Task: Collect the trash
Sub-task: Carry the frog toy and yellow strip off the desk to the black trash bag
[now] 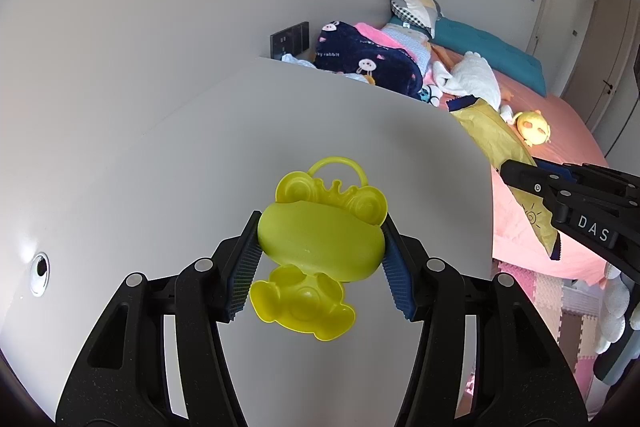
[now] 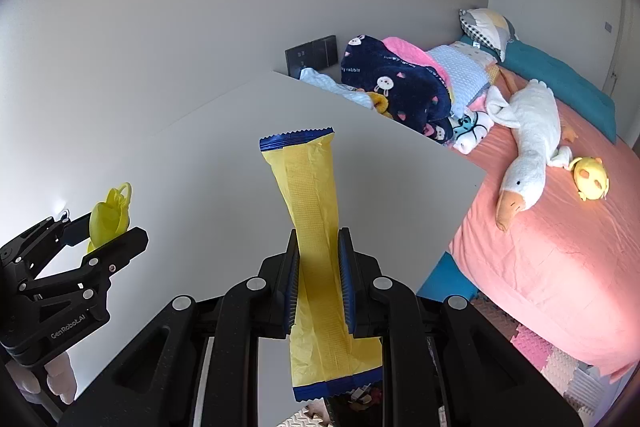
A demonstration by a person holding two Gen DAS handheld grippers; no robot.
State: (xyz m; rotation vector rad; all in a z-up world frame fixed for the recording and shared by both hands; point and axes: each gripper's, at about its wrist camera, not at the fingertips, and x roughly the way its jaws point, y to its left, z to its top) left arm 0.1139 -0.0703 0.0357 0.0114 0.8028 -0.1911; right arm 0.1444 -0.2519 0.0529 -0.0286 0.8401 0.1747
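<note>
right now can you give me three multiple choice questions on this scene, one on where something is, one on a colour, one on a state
1. Where is the white goose toy?
A. on the pink bed
B. on the white table
C. on the floor mats

2. What colour are the sealed ends of the yellow wrapper?
A. red
B. blue
C. green

3. What is the left gripper doing?
A. standing open with nothing in it
B. resting flat on the bed
C. clamped on the yellow frog case

Answers:
1 A, the goose lies stretched across the pink bed cover.
2 B, both crimped ends are dark blue.
3 C, its two pads press the case's sides, above the white table.
</note>
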